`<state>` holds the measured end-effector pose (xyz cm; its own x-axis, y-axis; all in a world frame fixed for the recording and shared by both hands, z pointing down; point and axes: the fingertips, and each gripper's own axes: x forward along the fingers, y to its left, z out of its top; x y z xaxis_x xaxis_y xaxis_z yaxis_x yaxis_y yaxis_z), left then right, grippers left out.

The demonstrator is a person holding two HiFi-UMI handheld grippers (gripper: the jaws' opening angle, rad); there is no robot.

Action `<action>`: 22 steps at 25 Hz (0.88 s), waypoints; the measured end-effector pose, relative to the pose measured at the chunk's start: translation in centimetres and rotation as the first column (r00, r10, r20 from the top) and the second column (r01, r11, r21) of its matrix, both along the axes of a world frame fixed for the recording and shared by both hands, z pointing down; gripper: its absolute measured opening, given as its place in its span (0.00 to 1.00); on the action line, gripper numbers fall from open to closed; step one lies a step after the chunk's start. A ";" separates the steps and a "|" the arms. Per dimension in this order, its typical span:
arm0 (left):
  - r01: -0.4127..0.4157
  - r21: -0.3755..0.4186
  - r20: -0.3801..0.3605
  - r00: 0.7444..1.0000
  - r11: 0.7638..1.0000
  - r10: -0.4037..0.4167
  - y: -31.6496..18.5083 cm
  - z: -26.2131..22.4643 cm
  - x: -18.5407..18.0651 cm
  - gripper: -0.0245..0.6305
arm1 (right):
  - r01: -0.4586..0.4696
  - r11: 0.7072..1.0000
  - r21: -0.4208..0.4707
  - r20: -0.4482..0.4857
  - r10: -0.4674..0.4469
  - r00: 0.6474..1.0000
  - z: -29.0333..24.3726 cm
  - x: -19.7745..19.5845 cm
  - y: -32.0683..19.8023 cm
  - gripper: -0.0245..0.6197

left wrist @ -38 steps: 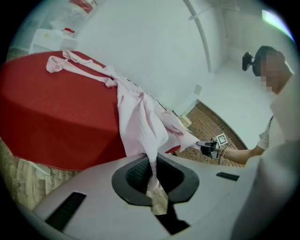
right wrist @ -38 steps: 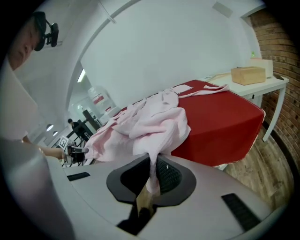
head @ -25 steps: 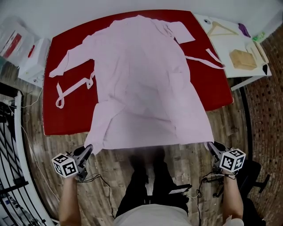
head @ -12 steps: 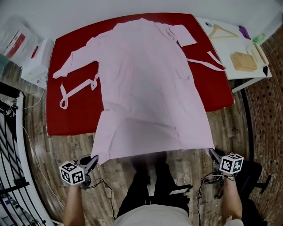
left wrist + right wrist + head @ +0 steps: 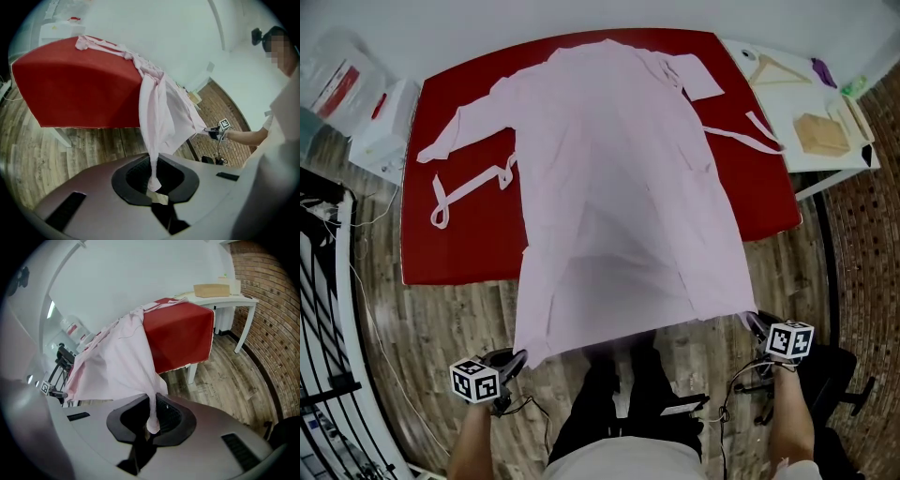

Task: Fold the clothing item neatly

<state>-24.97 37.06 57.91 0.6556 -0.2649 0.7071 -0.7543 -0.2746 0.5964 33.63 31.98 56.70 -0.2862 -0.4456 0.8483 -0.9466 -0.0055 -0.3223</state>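
Pink cloth fills the head view: the whole robe (image 5: 619, 178) lies flat on the red table (image 5: 459, 253), collar at the far edge, sleeves out to both sides, lower part hanging off the near edge toward me. Only that view shows the pink belt (image 5: 469, 186) looped on the table left of the robe, and the wooden hanger (image 5: 772, 66) on the white side table (image 5: 787, 98) at the right. What it can't show is the pinch itself.

Over to the left gripper view, and there it is. My left gripper (image 5: 154, 187) has its jaws closed on the left corner of the hem, the cloth bunched into a thin rope that climbs from between them to the table edge. This view also catches my right gripper (image 5: 210, 131) across the way, at the hem's other corner.

The right gripper view tells the same story. Those jaws are clamped on the right corner, with a small tail of pink poking through below them. Here I also get the brick wall (image 5: 272, 310) and the table's red side panel.

The hem stretches between my two grippers, off the table and above the wooden floor (image 5: 441, 319), just in front of my legs.
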 end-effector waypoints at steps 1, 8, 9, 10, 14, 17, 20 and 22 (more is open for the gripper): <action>0.000 -0.010 -0.002 1.000 1.000 0.000 0.3 0.5 0.3 0.06 | -0.004 1.000 -0.009 -0.002 0.004 1.000 0.6 0.2 -0.1 0.09; -0.004 -0.021 0.066 0.998 1.000 0.005 0.7 5.6 2.4 0.06 | -0.026 0.998 -0.062 -0.041 0.024 0.999 5.4 0.7 -1.6 0.09; -0.002 -0.020 0.083 0.997 1.000 0.004 0.5 6.6 2.5 0.06 | -0.022 0.997 -0.071 -0.049 0.018 0.999 6.2 0.6 -1.8 0.09; -0.001 -0.019 0.100 0.995 1.000 0.003 0.2 7.5 2.6 0.06 | -0.016 0.997 -0.080 -0.058 0.012 0.998 7.0 0.5 -2.1 0.09; 0.004 -0.020 0.150 0.989 1.000 -0.001 -1.3 10.8 2.8 0.06 | 0.000 0.995 -0.104 -0.090 -0.009 0.996 9.8 0.2 -3.6 0.09; 0.007 -0.030 0.174 0.985 1.000 -0.002 -2.4 12.8 3.1 0.06 | 0.009 0.993 -0.115 -0.107 -0.021 0.994 11.5 0.0 -5.0 0.09; 0.025 -0.034 0.183 0.983 0.999 -0.018 -3.5 14.2 3.5 0.06 | -0.009 0.994 -0.106 -0.114 -0.003 0.993 12.8 0.0 -6.3 0.09; 0.028 -0.030 0.187 0.982 0.999 -0.022 -4.1 14.8 3.7 0.06 | -0.024 0.996 -0.090 -0.125 0.012 0.992 13.4 0.0 -7.2 0.10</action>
<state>-21.24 32.91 72.67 0.5050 -0.2547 0.8247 -0.8594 -0.2376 0.4528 33.62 24.78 70.14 -0.1686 -0.3690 0.9140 -0.9788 -0.0467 -0.1994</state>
